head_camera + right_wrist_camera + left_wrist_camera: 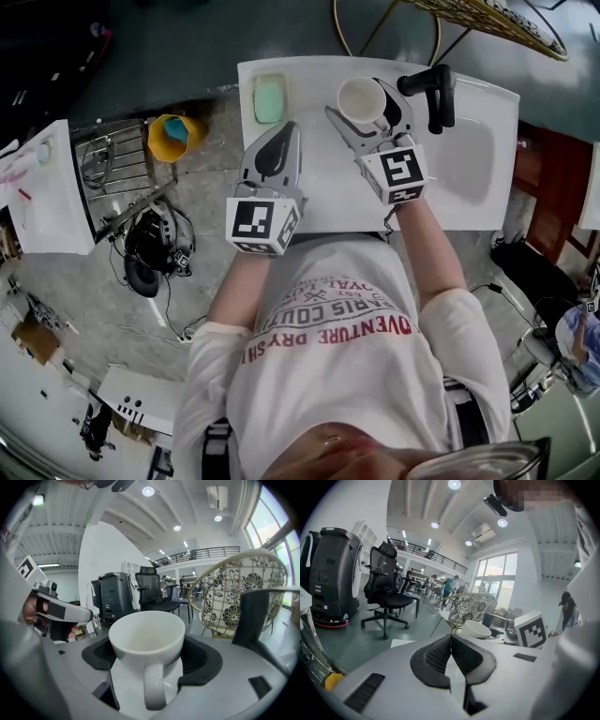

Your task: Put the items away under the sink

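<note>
Right claw (364, 105) pinching mug (146, 637) round the body, handle near; probably gripped for carrying. Left claw (451, 639) pressed together, empty, over worktop (319, 187).

Your right gripper (146, 654) clamps the empty white ceramic mug (360, 98) upright, handle facing back at you. The pale green rectangular bar (269, 97) lies flat on the white table (319, 178), left of the mug.
</note>
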A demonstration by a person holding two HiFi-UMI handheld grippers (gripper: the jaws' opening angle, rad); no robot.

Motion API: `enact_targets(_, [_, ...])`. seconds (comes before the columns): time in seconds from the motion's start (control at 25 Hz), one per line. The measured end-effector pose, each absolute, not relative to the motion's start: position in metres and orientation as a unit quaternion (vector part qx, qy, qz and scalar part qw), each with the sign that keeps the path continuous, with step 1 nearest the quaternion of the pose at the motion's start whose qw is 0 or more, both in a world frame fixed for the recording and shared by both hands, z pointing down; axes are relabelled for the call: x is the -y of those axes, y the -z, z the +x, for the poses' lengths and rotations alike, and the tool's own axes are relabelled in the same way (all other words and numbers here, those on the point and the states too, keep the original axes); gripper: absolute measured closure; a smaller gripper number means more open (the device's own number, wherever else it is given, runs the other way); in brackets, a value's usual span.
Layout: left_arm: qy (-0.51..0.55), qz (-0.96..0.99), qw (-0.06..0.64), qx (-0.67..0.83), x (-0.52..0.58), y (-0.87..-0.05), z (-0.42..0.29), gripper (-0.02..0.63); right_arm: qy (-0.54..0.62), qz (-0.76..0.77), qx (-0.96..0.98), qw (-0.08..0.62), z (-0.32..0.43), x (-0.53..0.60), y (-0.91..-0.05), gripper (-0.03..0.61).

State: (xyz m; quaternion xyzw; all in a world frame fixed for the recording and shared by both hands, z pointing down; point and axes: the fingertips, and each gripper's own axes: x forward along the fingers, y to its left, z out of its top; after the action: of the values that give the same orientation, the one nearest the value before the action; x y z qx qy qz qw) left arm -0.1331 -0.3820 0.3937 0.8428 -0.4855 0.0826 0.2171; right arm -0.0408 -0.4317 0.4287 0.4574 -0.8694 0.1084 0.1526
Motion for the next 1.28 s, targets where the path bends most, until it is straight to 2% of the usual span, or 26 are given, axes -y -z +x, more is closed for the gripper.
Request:
enact_targets(0.76, [-0.064, 0.878, 0.174, 0.441, 0.245, -0.339, -0.083, 0.591, -0.106, 0.504, 0.852, 0.096, 0.006, 0.265, -0.350, 0.187])
enact_targets(1.28, [-0.039, 0.836, 0.182, 0.517, 0.039, -0.356, -0.006, 0.591, -0.098, 0.438, 0.888, 0.098, 0.087, 0.073, -0.355, 0.187])
